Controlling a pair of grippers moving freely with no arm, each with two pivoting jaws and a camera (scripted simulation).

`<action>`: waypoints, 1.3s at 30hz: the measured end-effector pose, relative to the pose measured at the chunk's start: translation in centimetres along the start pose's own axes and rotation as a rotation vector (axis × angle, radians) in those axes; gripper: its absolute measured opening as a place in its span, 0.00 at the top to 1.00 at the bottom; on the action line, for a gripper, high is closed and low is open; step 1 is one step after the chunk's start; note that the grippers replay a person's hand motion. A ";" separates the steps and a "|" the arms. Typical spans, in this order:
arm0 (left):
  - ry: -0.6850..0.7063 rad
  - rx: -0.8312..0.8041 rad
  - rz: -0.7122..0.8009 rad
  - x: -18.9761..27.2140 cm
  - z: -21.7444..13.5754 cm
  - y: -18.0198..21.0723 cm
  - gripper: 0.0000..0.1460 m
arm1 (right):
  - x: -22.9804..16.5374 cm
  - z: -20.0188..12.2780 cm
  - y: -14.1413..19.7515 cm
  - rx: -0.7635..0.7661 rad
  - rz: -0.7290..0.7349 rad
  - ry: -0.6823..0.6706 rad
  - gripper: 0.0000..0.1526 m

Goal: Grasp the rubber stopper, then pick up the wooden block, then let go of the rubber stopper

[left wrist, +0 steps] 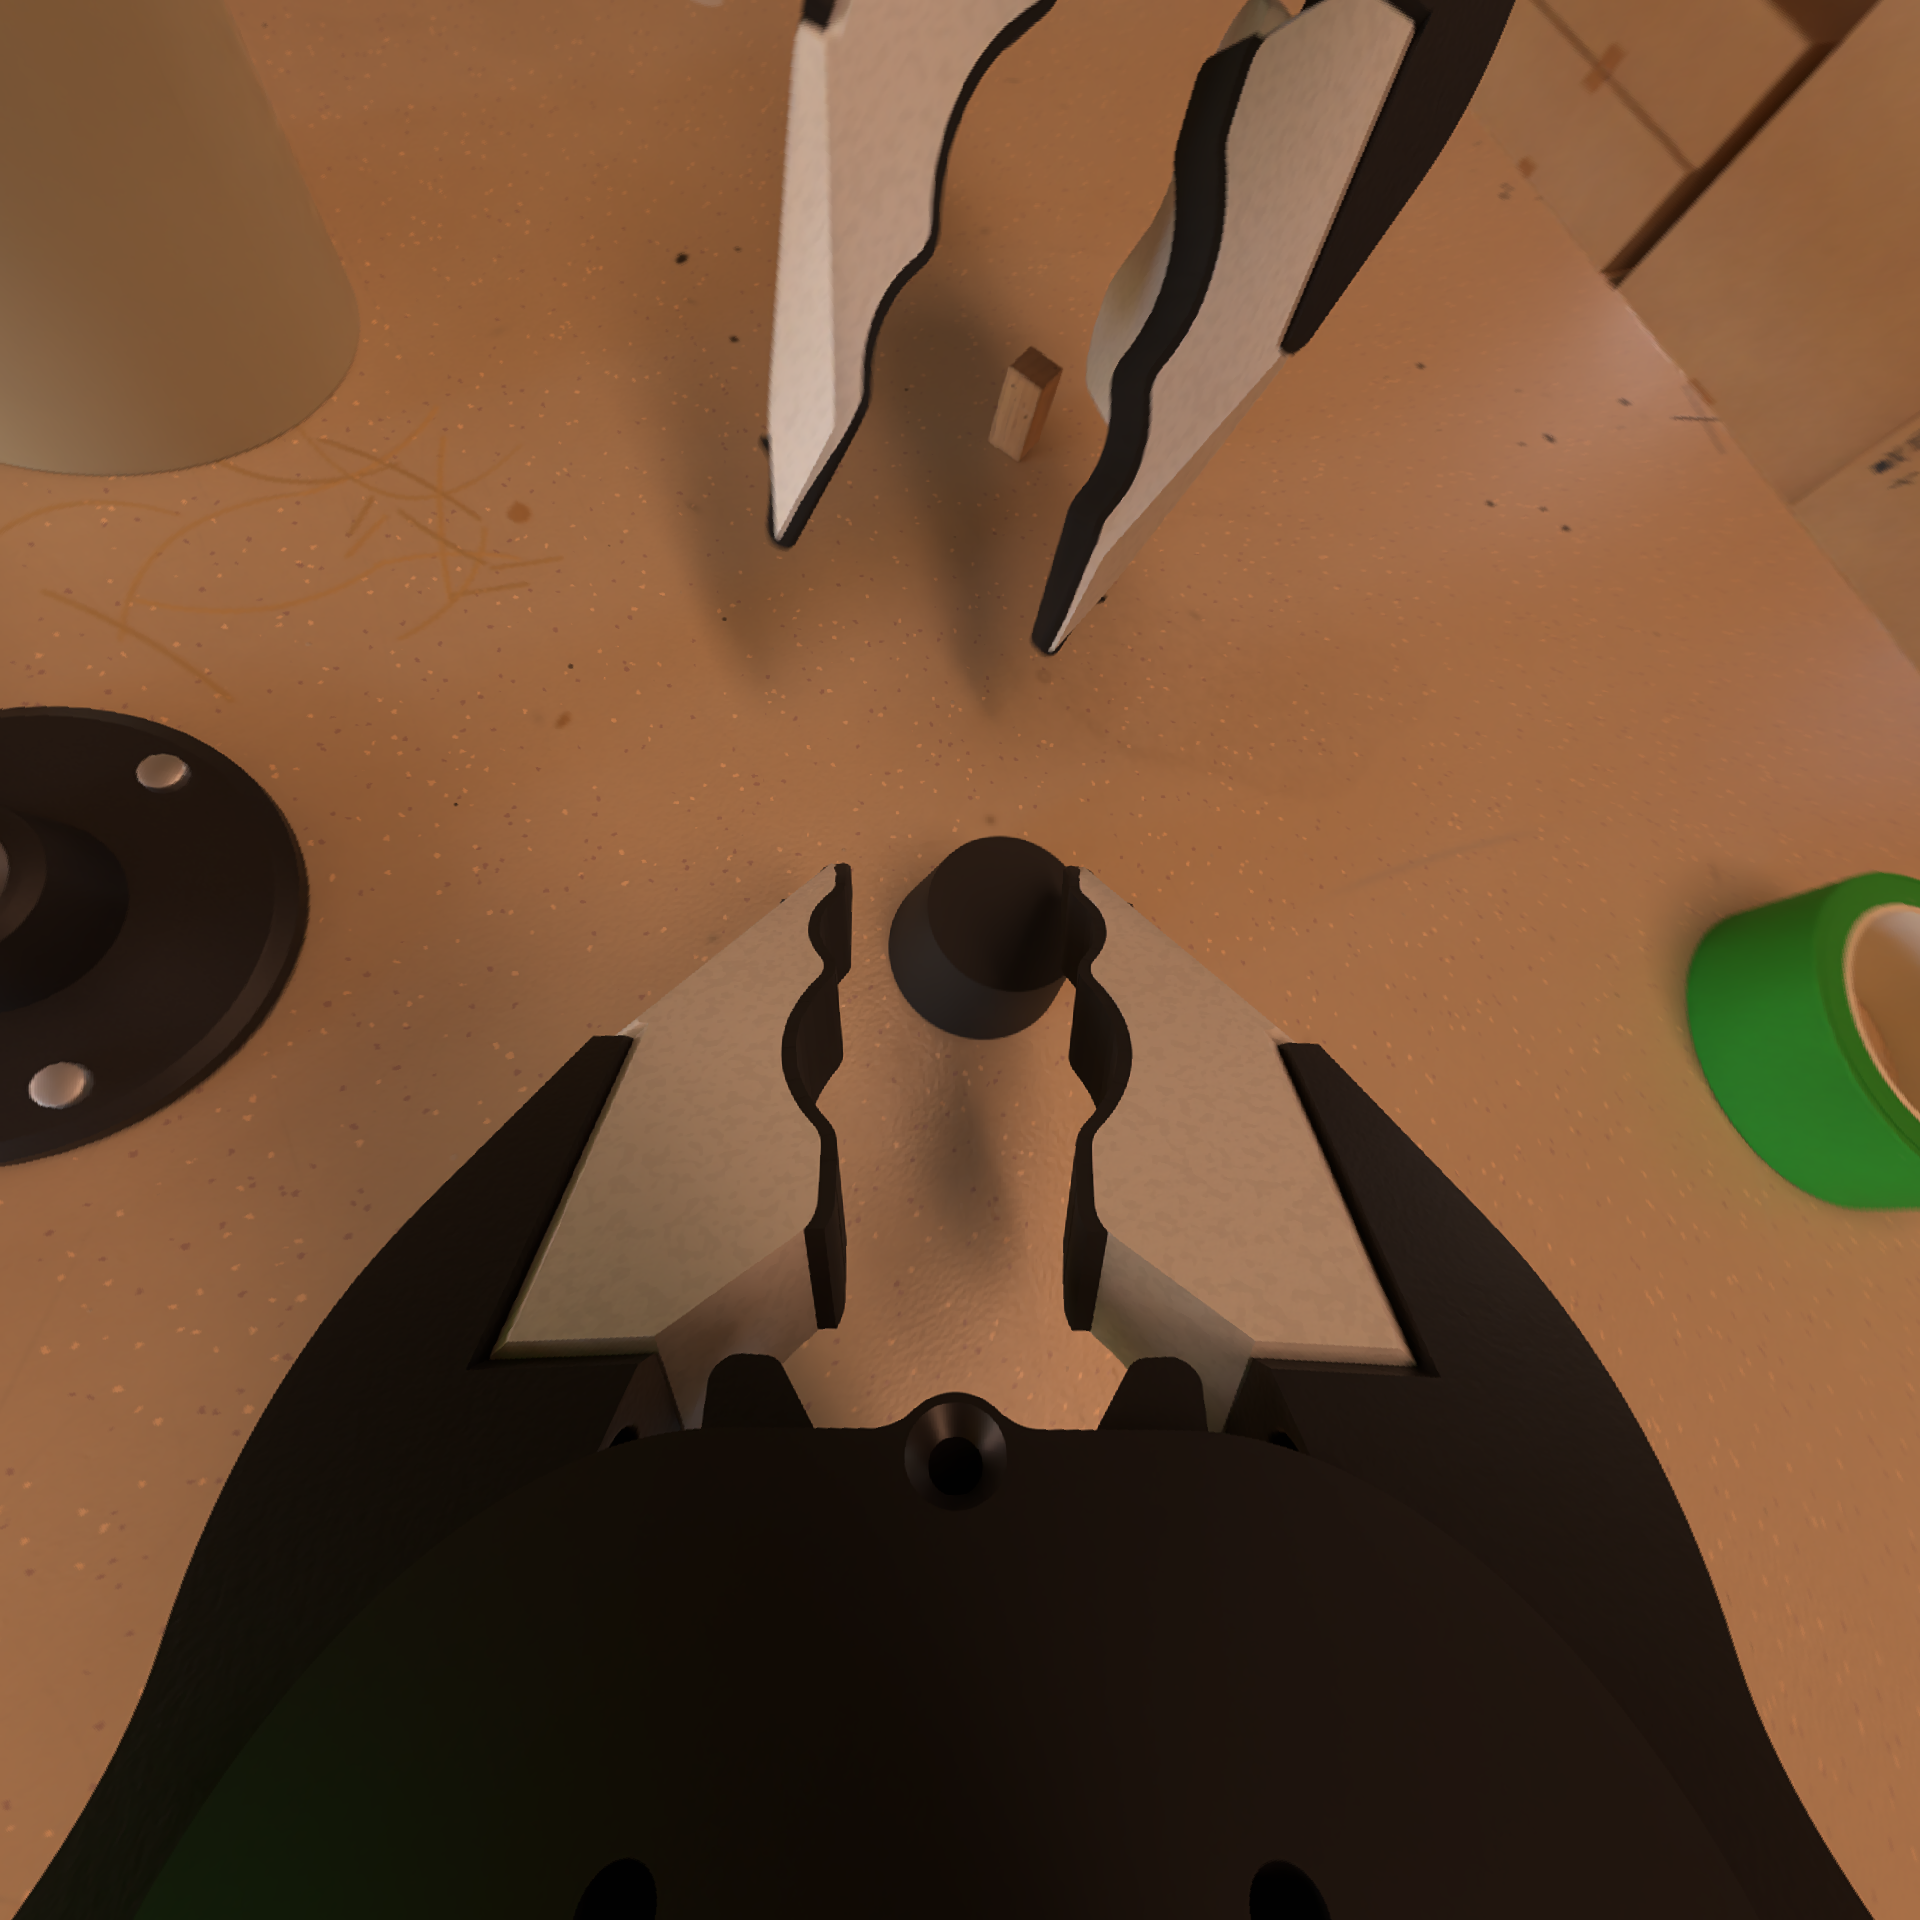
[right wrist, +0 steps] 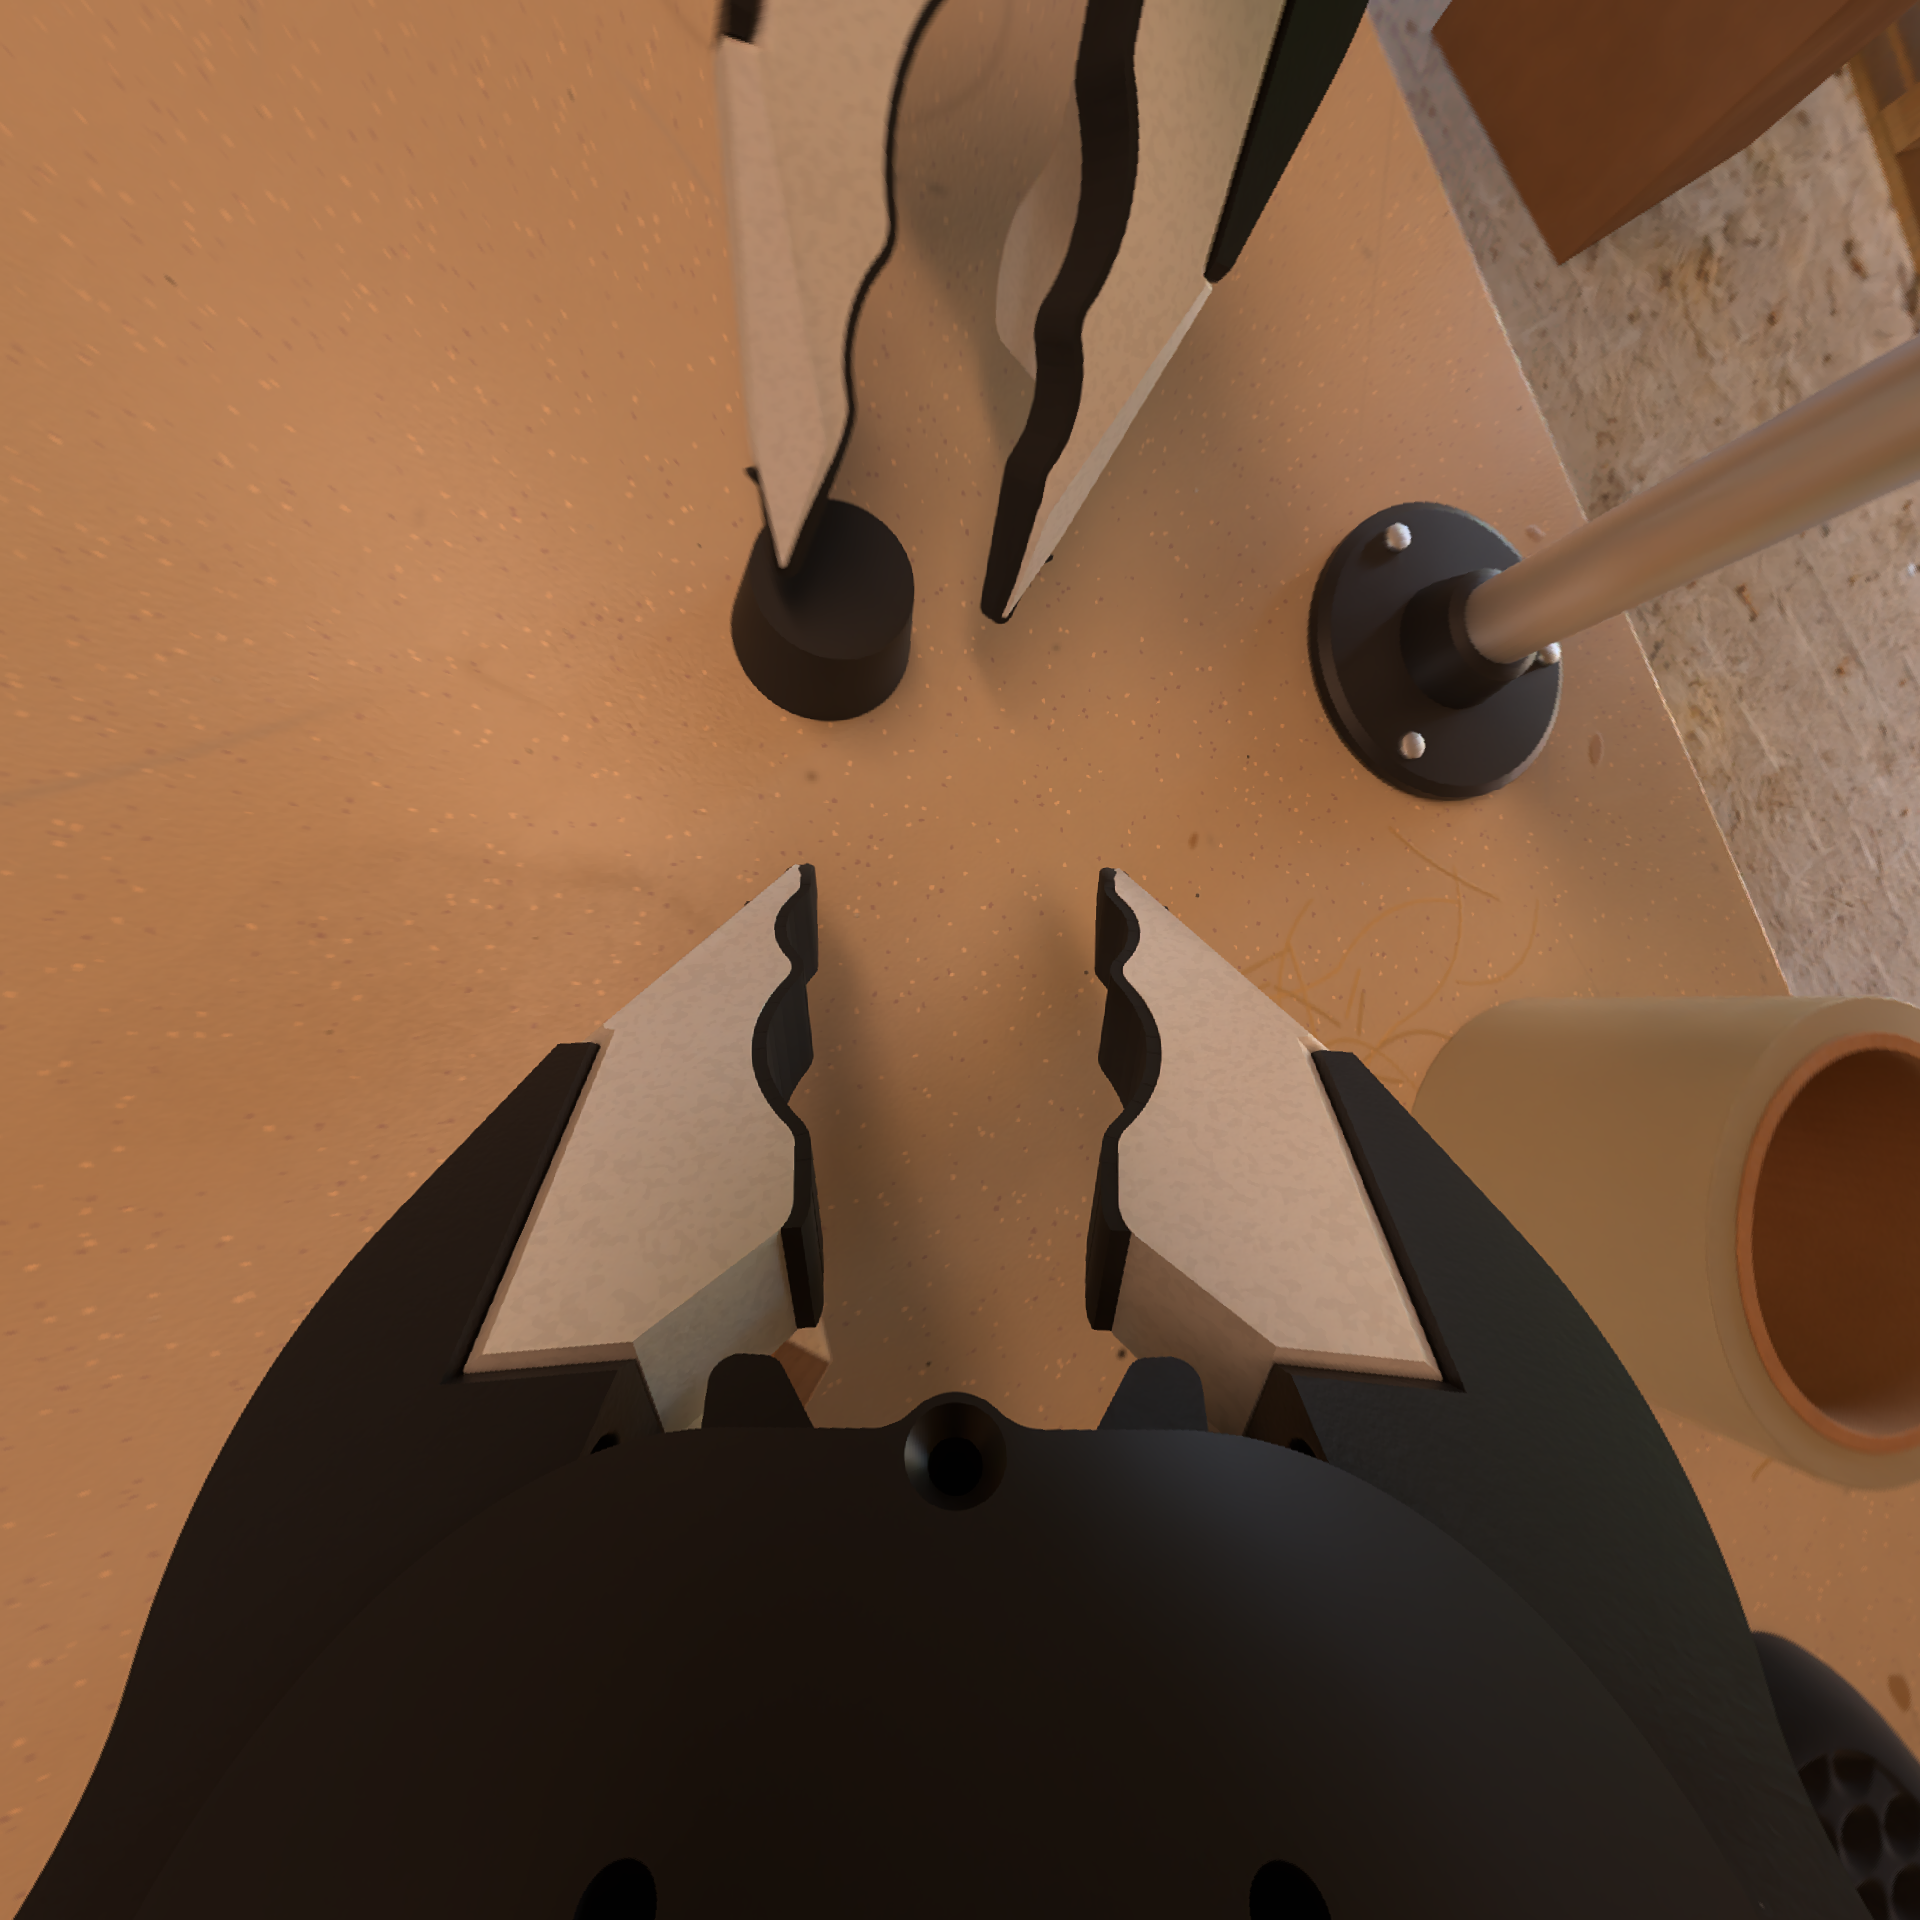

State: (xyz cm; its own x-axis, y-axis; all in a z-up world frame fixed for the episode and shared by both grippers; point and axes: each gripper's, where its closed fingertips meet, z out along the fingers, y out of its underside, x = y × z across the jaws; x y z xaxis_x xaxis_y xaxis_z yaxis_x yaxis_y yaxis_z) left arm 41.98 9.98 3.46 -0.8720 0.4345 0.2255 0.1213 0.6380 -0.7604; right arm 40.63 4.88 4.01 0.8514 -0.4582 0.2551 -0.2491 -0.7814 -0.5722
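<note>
The black rubber stopper (left wrist: pixel 971 940) stands on the tan table between the fingertips of my left gripper (left wrist: pixel 959 878), which is open. Its right finger (left wrist: pixel 1164 1039) overlaps the stopper's side and the left finger stands apart from it. In the right wrist view the stopper (right wrist: pixel 831 644) sits by one tip of the left gripper (right wrist: pixel 888 587). The small wooden block (left wrist: pixel 1023 400) stands upright on the table behind the open right gripper (left wrist: pixel 914 592). In the right wrist view my right gripper (right wrist: pixel 956 878) is open and empty, and only a sliver of the block (right wrist: pixel 808 1369) shows near its left finger's base.
A black flange (left wrist: pixel 135 935) holding a metal pole (right wrist: pixel 1683 488) is bolted to the table. A beige tape roll (right wrist: pixel 1621 1195) lies near it, and a green tape roll (left wrist: pixel 1766 1049) lies to the right. Cardboard boxes (left wrist: pixel 1766 208) stand beyond the table edge (right wrist: pixel 1662 831).
</note>
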 end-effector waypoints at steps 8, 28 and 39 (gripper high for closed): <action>-0.112 -0.064 0.006 0.3 1.8 0.8 0.57 | -1.2 1.8 0.5 -0.091 -0.015 0.008 0.73; -0.130 -0.023 0.022 1.0 0.3 0.8 0.48 | -3.2 -2.1 0.6 -0.013 0.195 0.181 0.62; -0.159 -0.068 0.055 0.7 0.9 1.3 0.57 | -2.8 -6.6 4.4 0.002 0.385 0.291 0.62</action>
State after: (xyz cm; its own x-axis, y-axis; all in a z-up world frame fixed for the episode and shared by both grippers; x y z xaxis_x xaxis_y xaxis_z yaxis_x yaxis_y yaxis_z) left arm 41.06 10.54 2.04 -0.9265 0.3675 0.0812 0.1983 0.6600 -0.7246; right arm 34.05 -0.05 5.97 0.5326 -0.8139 0.2320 -0.5196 -0.5309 -0.6695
